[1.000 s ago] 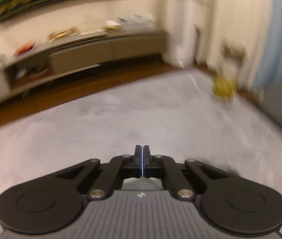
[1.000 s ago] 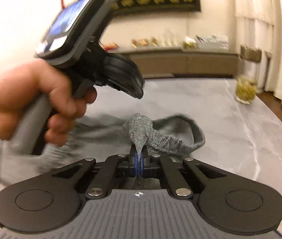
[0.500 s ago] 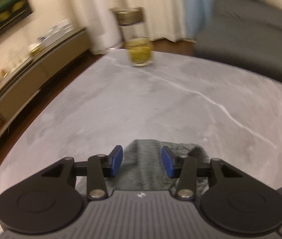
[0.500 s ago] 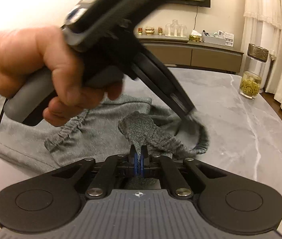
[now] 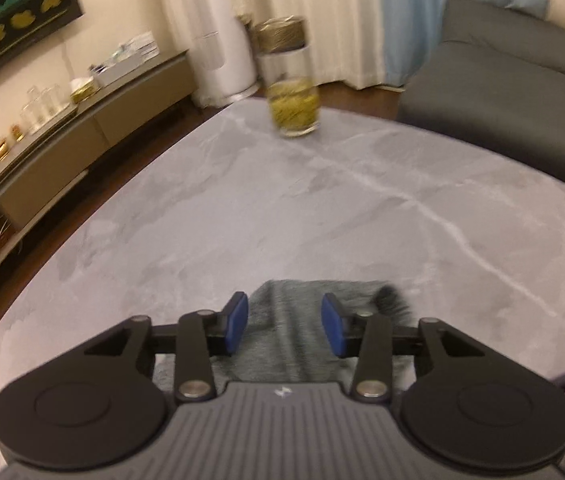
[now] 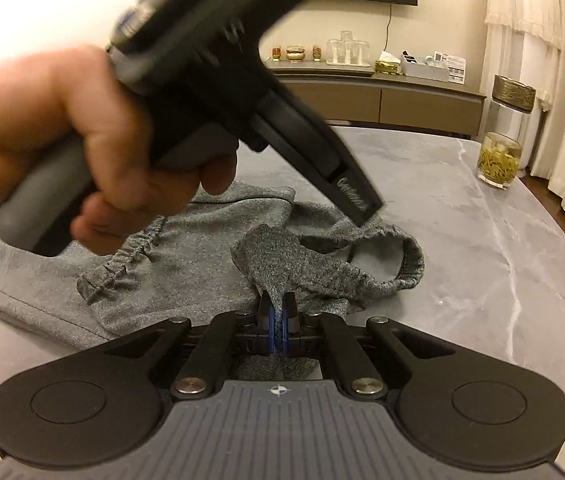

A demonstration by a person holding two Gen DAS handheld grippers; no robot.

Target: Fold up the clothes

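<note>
While the right gripper (image 6: pixel 278 320) is clamped on a bunched fold of the grey garment (image 6: pixel 186 256), its blue-padded jaws nearly together with knit cloth pinched between them, the left gripper (image 5: pixel 284 328) stands wide, its two blue pads well apart with the cloth lying in the gap below them. The garment is a grey knit piece with an elastic waistband (image 6: pixel 122 260), spread over the near part of the grey marbled table (image 6: pixel 482 264) toward its left edge as the right wrist view shows it; one rolled hem curls round into a loop (image 6: pixel 410 264) just right of the pinched fold. In that same view the person's left hand (image 6: pixel 54 152) grips the grey handle of the left gripper, whose black body slants down from upper left until its tip touches or nearly touches the cloth at the loop; motion blur makes it hard to tell which. From the left wrist view, only the garment's far edge shows, a short grey strip against bare marble, with a dark fuzzy hem at its right end. A glass of yellow-green liquid (image 5: pixel 293 110) stands near the far edge of the table, well apart from the cloth. Beyond the table lie a low sideboard (image 5: pixel 82 120) and a dark sofa (image 5: pixel 514 92).
</note>
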